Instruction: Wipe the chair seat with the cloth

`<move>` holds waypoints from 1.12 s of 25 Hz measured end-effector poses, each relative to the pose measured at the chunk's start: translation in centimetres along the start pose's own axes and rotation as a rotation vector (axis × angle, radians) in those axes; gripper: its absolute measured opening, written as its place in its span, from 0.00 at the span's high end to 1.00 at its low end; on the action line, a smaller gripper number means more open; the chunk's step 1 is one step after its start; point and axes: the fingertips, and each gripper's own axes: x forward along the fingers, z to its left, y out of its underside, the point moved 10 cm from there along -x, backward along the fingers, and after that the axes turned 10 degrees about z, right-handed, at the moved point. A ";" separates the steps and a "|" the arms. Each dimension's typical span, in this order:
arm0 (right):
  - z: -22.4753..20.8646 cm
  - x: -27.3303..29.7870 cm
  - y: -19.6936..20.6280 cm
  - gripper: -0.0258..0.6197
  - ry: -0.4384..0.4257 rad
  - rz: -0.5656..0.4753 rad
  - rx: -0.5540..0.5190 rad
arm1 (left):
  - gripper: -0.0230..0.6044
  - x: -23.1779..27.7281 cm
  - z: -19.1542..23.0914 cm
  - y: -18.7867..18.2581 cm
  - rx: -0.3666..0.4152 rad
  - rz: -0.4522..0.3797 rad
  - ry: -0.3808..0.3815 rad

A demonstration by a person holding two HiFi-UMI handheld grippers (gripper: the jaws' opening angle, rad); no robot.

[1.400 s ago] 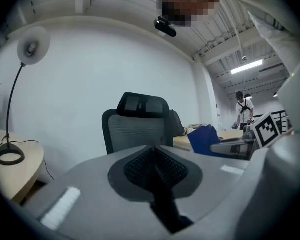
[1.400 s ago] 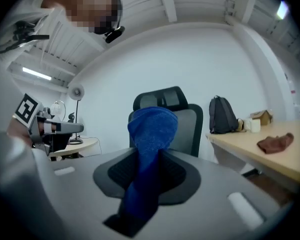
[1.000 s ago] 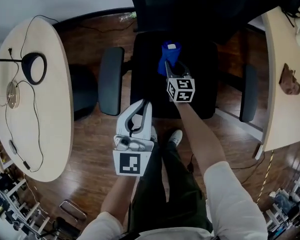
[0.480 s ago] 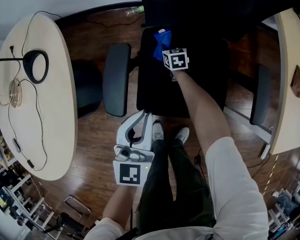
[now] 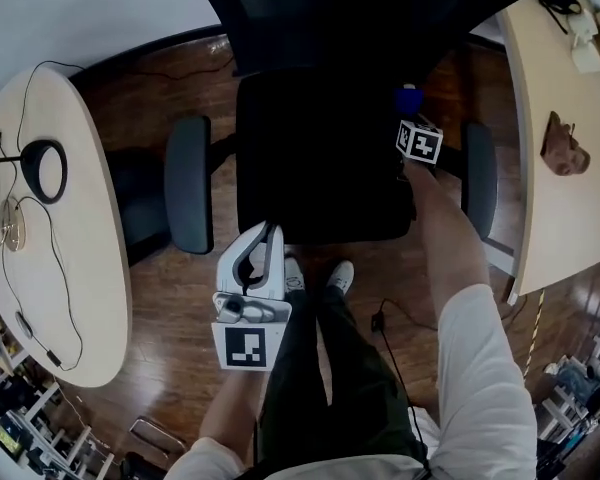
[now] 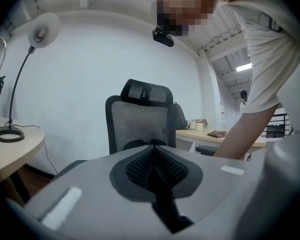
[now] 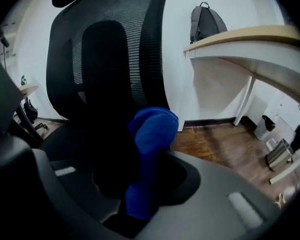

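While your right claw (image 7: pixel 145 186) is clenched on the blue cloth (image 7: pixel 151 134), most of the fabric stands bunched up above the jaws, so little of it looks free to meet the surface. The cloth sits at the far right corner of the chair seat (image 5: pixel 320 158), just beside the right armrest (image 5: pixel 478 178) and close under the backrest (image 7: pixel 105 59). Neither view shows for certain whether it is pressing on the seat or only hovering over it.

To wipe well from here, tip the claw so the loose wad lies flat on the seat with the jaws behind it, and press lightly enough that the fabric drags without folding under. Start along the far edge and draw the cloth toward the near edge in overlapping passes, working across to the left edge. Take care at this corner, where the claw could knock the armrest.

Your left claw (image 5: pixel 263 238) is closed on nothing, its jaws together. It is held off the seat's near edge, over the floor (image 5: pixel 180 298). It has no part in the stroke (a chair like this may roll, so it could steady the near edge if needed).
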 end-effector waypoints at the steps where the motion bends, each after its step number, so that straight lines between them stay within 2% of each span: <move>1: -0.3 -0.4 0.0 0.80 -0.006 -0.018 -0.006 | 0.90 0.5 -0.4 -0.1 -0.001 0.000 0.009; 3: -0.1 -0.9 -0.3 0.80 -0.027 -0.053 -0.008 | 0.90 1.1 -1.0 -0.3 0.001 0.003 0.025; 5: 2.2 -1.6 -0.3 0.80 -0.077 -0.091 0.004 | 0.90 1.3 -1.3 -0.4 0.004 0.006 0.033; 10: 17.4 -3.3 1.9 0.80 -0.287 -0.275 -0.144 | 0.90 0.7 -0.9 0.3 -0.006 0.042 0.006; 12: 23.5 -2.0 3.9 0.80 -0.335 -0.257 -0.161 | 0.90 0.2 -0.3 0.4 -0.016 0.052 -0.007; 14: 28.4 -0.6 5.7 0.80 -0.359 -0.173 -0.206 | 0.90 -0.3 0.4 0.4 -0.025 0.046 -0.023; 16: 32.1 0.2 6.8 0.80 -0.387 -0.110 -0.276 | 0.90 -0.7 0.9 0.8 -0.045 0.050 -0.042; 18: 33.9 0.8 7.2 0.80 -0.408 -0.081 -0.296 | 0.90 -1.2 1.3 1.3 -0.078 0.059 -0.057; 21: 33.1 1.3 6.8 0.80 -0.383 -0.039 -0.285 | 0.90 -2.0 2.1 1.8 -0.025 0.079 -0.046; 23: 30.1 1.3 6.3 0.80 -0.344 -0.038 -0.270 | 0.90 -2.2 2.5 1.8 -0.023 0.082 -0.044; 24: 27.9 1.2 6.1 0.80 -0.315 -0.043 -0.264 | 0.90 -2.2 2.5 1.8 -0.042 0.078 -0.048; 27: 19.1 0.8 6.1 0.80 -0.197 -0.042 -0.228 | 0.90 -1.6 1.9 1.8 -0.179 0.068 -0.080; 28: 15.8 0.5 6.2 0.80 -0.148 -0.032 -0.195 | 0.90 -1.4 1.6 1.7 -0.196 0.065 -0.077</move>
